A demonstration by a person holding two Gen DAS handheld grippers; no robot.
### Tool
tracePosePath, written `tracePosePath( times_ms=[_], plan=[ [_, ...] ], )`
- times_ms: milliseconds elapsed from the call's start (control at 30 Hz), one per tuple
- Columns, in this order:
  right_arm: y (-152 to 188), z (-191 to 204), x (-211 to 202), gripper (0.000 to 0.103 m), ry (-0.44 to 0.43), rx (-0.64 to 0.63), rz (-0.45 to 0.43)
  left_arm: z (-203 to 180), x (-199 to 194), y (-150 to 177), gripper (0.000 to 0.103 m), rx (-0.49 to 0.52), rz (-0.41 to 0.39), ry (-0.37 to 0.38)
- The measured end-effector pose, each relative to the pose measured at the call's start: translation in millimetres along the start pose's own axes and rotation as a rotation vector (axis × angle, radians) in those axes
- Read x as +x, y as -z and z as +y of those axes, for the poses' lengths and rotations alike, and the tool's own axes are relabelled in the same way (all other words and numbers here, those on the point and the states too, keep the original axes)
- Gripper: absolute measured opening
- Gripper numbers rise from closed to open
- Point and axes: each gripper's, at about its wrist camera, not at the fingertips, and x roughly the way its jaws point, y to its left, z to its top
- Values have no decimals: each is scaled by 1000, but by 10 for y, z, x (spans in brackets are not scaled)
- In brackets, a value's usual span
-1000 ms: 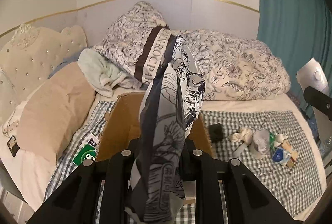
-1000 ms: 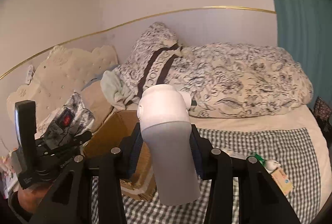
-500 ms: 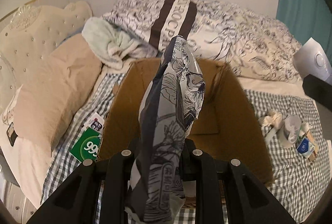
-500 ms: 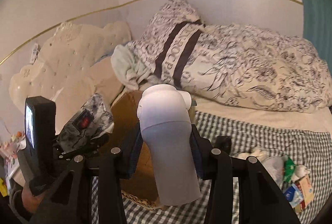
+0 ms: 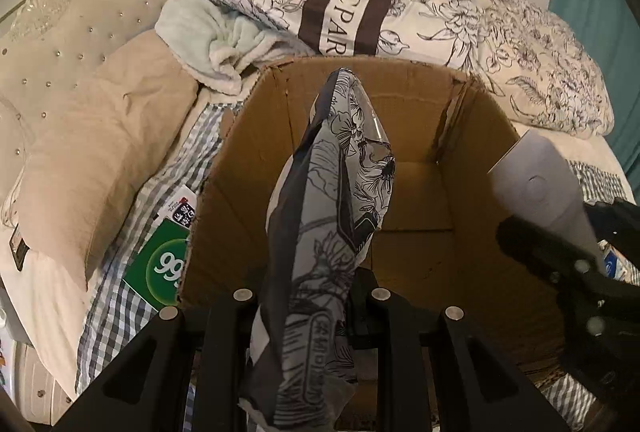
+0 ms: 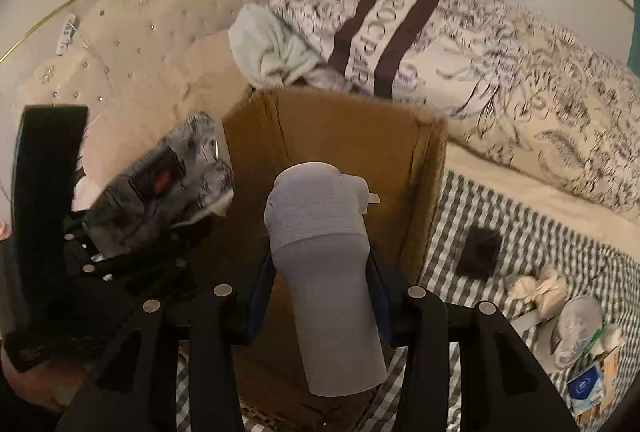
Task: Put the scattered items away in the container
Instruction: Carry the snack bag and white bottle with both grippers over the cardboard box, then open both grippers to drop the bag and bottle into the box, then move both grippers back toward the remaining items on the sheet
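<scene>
- The left gripper [image 5: 310,296] is closed narrowly on a soft printed packet [image 5: 332,216], which sticks out ahead of the jaws and sags over the open cardboard box [image 5: 404,192] below and ahead.
- The packet looks light, floppy and slick-skinned. A pinch across its flat middle, as here, suits it, though I judge it could slide if the pinch loosens early.
- The right gripper [image 6: 320,296] is clamped about halfway open on a pale grey bottle [image 6: 324,272], gripped round its body with the cap end pointing forward over the box.
- The bottle seems stiff, smooth and fairly light. Holding the straight wall below the shoulder is the safest place.
- More scattered items [image 6: 572,328] lie on the checked bedspread [image 6: 500,200], off to the right gripper's right, well apart from the box.
</scene>
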Motion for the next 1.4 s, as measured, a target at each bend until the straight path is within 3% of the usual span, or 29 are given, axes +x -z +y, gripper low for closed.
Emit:
tracePosePath(
  times_ms=[233, 333, 400, 433, 500, 600, 667, 833, 1033, 1267, 1400],
  plan=[
    [76, -16, 117, 43, 3, -4, 47, -34, 50, 22, 25, 5, 17, 0],
    [89, -17, 134, 43, 2, -3, 50, -19, 34, 10, 35, 0, 16, -9],
    [88, -13, 127, 44, 5, -6, 47, -3, 3, -4, 49, -5, 8, -13],
    [86, -9, 118, 46, 7, -11, 43, 1, -25, -10, 51, -8, -1, -12],
    [72, -2, 76, 63, -3, -18, 23, 2, -77, -28, 52, -9, -7, -14],
    [44, 11, -17, 64, 1, -20, -4, 20, -180, -61, 62, -18, -27, -19],
    [33, 11, -99, 65, 2, -20, -23, 27, -259, -81, 70, -23, -42, -26],
    [32, -6, -337, 66, 11, -12, -72, 5, -470, -104, 71, -27, -78, -22],
    [45, -57, -701, 66, 27, -1, -137, -99, -766, -119, 82, -28, -131, -16],
    [102, -199, -1217, 71, 55, 22, -226, -255, -1174, -135, 100, -31, -214, -17],
    [163, -304, -1542, 78, 80, 41, -284, -380, -1404, -124, 103, -36, -258, 6]
  ],
)
